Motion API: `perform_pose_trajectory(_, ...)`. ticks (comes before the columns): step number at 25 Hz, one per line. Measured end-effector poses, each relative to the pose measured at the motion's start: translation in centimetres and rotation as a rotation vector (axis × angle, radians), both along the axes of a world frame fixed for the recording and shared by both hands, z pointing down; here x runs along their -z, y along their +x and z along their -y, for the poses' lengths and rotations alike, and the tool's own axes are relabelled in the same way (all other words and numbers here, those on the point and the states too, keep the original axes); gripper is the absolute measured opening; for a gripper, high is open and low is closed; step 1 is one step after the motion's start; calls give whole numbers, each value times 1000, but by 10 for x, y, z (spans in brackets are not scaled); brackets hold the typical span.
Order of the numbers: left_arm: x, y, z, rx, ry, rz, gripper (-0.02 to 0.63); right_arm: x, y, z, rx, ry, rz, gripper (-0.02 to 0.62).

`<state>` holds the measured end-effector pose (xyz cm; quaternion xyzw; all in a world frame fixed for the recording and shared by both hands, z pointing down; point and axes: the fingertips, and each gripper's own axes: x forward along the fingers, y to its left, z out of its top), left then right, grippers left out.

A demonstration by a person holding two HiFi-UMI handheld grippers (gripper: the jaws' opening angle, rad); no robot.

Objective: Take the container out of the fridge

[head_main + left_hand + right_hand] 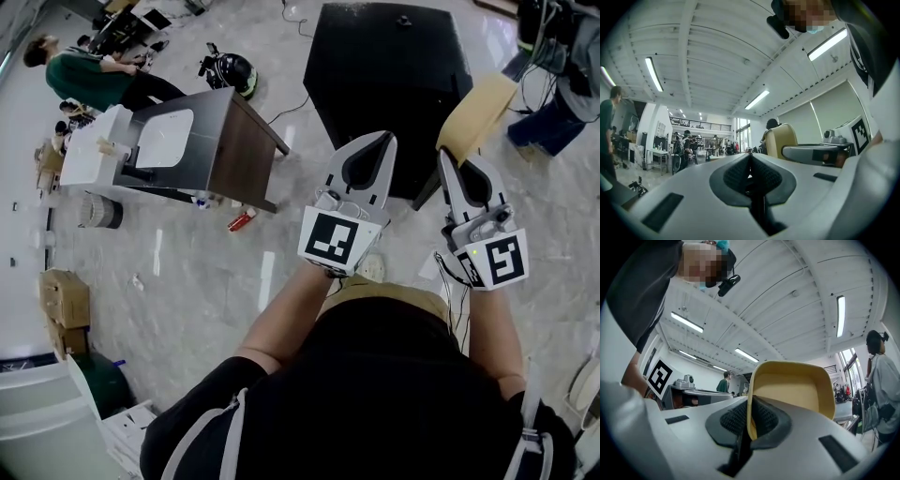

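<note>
Far off to the left of the left gripper's fingertips stands a grey table (239, 141) with a white basin unit on top. The left gripper (381, 146) is held up in front of the person, its fingers clenched together with nothing between them. Just beyond and below those fingertips sits the black fridge (384, 66) on the marble floor. Right beside it, the right gripper (449, 157) has its fingers pinched hard on one side wall of the yellow container (480, 111). The container rides in the air past the right fingertips, out of the fridge, tilted with its open mouth turned back toward the gripper's camera.
</note>
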<state>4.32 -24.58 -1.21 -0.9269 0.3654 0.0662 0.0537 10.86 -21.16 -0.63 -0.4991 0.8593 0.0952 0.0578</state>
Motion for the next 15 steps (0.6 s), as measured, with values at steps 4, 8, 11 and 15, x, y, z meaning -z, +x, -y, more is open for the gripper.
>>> perform_pose_trajectory(4,3,17,-31,27,13,-7,24,0,16,-31,17,4,-2,37)
perform_pose_trajectory(8,-1,37,-68,36,21,1,24,-6,34,-64,25,2,12,37)
perform_pose_trajectory(11,-6,48,-97,46,18,10,25,-11,46,-88,32,0,17,37)
perform_pose_trajectory(15,-18,57,-129,62,8,19,23,-19,54,-118,49,2,23,37)
